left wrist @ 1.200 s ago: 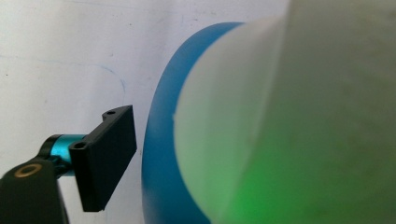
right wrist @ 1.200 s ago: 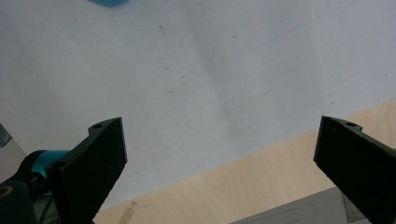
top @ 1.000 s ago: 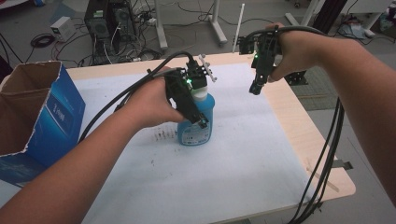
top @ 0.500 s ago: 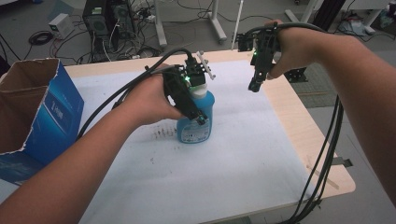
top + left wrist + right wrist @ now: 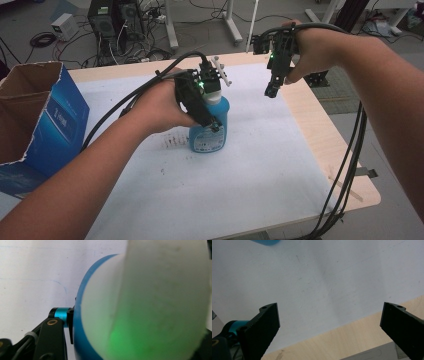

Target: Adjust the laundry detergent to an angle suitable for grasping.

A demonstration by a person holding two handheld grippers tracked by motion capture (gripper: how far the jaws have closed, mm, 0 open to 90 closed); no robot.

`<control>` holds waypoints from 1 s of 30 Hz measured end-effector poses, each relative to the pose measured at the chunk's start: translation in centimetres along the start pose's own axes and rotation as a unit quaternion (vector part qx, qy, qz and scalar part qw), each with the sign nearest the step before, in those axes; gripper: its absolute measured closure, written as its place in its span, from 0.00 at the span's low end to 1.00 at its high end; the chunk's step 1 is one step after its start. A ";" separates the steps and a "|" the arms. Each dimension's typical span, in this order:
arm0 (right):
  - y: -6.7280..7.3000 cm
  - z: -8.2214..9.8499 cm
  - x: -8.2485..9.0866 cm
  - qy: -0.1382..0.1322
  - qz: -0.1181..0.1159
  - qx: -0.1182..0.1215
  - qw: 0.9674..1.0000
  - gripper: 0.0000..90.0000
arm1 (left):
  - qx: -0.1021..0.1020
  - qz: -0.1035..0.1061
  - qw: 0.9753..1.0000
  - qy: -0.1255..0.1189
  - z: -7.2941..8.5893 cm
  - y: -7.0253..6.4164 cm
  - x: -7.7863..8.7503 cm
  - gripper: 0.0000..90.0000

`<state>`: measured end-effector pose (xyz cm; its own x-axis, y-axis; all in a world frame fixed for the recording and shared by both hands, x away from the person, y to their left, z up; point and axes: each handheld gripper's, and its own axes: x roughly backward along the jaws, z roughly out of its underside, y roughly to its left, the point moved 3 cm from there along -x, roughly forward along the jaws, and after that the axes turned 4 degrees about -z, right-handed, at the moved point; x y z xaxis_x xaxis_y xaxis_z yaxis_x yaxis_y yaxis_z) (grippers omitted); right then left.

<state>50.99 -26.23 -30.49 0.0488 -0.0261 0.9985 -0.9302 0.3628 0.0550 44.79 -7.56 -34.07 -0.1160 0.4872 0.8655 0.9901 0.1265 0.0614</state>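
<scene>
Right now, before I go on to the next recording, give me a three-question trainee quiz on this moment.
1. True or false: the left claw is shut on the blue spray bottle.
2. How does the right claw stand? A) shut on the bottle B) open in the air above the white mat C) inside the box
3. What stands at the table's left edge?

Key:
1. True; its jaws have just been closing around the bottle's upper part.
2. B.
3. An open blue cardboard box.
</scene>
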 end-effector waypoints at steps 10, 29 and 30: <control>0.2 0.0 0.0 -0.002 0.000 -0.004 1.000 0.02 | -0.018 -0.015 1.000 0.002 0.3 -0.6 1.1 0.46; 2.7 -1.9 1.1 -0.012 0.009 0.020 1.000 0.02 | -0.085 0.024 0.996 0.026 2.5 -4.2 6.8 0.46; 2.9 -2.1 1.2 -0.014 0.010 0.025 1.000 0.02 | -0.088 0.027 0.995 0.028 2.8 -4.4 7.0 0.46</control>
<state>49.10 -23.29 -29.13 0.0203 -0.0455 0.9988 -0.9479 0.3167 0.0337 39.37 -2.30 -29.65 -0.0631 0.4400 0.8958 0.9938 -0.0549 0.0970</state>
